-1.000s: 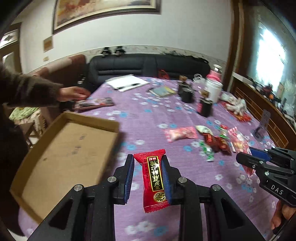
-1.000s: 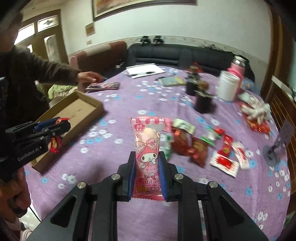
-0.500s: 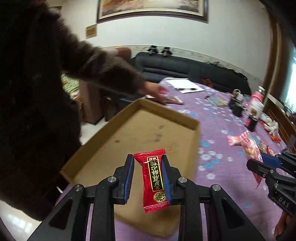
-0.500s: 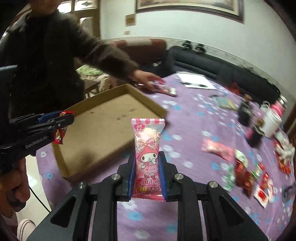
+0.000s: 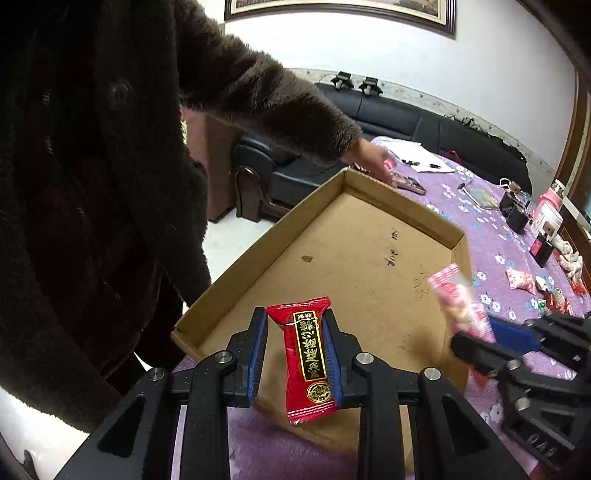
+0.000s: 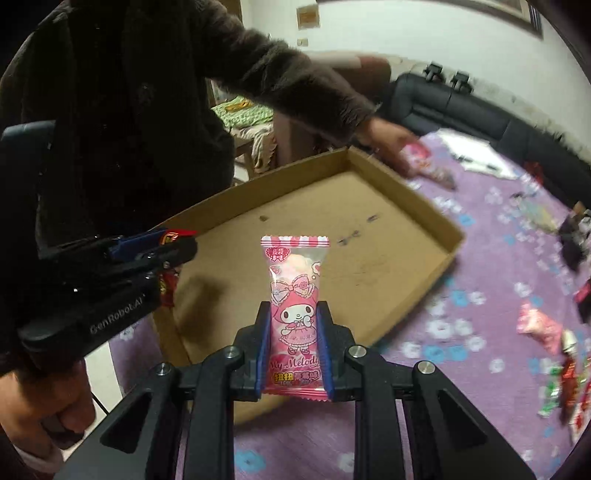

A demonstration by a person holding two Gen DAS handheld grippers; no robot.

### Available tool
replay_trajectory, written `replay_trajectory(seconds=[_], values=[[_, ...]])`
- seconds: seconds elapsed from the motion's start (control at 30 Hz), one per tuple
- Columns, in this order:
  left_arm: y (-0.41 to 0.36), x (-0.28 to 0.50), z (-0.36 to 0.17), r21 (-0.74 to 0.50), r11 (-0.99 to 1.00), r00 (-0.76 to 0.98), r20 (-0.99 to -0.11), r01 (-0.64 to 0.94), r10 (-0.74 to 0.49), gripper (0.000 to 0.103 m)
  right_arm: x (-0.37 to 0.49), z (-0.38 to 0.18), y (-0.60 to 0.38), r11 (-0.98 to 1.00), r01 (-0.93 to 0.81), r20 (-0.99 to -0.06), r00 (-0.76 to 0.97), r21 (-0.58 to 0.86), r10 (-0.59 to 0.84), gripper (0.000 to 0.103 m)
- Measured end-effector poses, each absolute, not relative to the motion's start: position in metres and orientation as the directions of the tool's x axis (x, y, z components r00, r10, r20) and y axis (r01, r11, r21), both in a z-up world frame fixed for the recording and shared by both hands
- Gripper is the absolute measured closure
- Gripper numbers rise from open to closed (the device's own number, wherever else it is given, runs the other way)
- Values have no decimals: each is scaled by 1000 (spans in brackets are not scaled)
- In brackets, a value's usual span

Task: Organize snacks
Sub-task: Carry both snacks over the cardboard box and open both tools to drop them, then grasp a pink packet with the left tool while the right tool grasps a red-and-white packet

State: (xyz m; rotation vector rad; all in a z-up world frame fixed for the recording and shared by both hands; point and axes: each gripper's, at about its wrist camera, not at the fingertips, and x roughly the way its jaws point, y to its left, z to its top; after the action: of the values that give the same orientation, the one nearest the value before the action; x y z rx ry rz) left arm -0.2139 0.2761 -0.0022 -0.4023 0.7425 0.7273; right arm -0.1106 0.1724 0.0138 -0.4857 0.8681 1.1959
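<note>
The left hand-held gripper grips a red snack; the right hand-held gripper clamps a pink snack. The cardboard tray lies toward 12 o'clock: lower both well inside its rim before letting go.

Bystander in a dark fleece coat at left; black sofa and framed picture at top

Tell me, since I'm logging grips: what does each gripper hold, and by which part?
The left gripper pinches a red snack packet by its long side edges; the right gripper pinches a pink My Melody packet by its lower side edges.
</note>
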Motion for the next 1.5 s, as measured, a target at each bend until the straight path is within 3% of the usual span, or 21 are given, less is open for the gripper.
replay_trajectory(seconds=[0.43, 0.47, 0.5, 0.57, 0.67, 0.83, 0.97, 1.03, 1.2, 1.33, 1.5], values=[[288, -192, -17, -47, 720, 474, -782, -692, 405, 67, -104, -20, 197, 342, -922, -841, 37, 179, 540, 77], [288, -193, -17, -55, 718, 478, -782, -694, 401, 61, -104, -20, 198, 342, -922, -840, 38, 179, 542, 77], [289, -194, -16, -58, 711, 477, -780, -701, 406, 45, -102, -20, 197, 346, -921, -839, 41, 178, 543, 77], [288, -198, -11, -63, 702, 484, -768, -710, 420, 27, -97, -17, 193, 354, -918, -834, 49, 179, 549, 75], [283, -200, 0, -43, 692, 487, -742, -720, 460, 26, -93, -7, 180, 368, -912, -820, 65, 183, 568, 74], [268, -197, 14, -13, 695, 491, -718, -719, 494, 26, -80, 16, 137, 415, -891, -786, 121, 183, 606, 63], [247, -188, 25, 17, 711, 505, -692, -703, 516, 14, -64, 24, 96, 476, -861, -775, 175, 178, 607, 60], [238, -184, 30, 26, 723, 516, -682, -690, 518, 14, -54, 26, 75, 507, -843, -769, 201, 179, 607, 56], [209, -164, 37, 42, 763, 541, -681, -645, 494, 14, -25, 23, 11, 604, -783, -766, 294, 150, 572, 49], [181, -140, 38, 44, 803, 570, -682, -594, 459, 12, 1, 17, -46, 702, -702, -773, 380, 117, 508, 31], [142, -99, 31, 35, 854, 595, -702, -520, 391, 11, 33, 9, -107, 790, -605, -788, 438, 98, 433, 30]])
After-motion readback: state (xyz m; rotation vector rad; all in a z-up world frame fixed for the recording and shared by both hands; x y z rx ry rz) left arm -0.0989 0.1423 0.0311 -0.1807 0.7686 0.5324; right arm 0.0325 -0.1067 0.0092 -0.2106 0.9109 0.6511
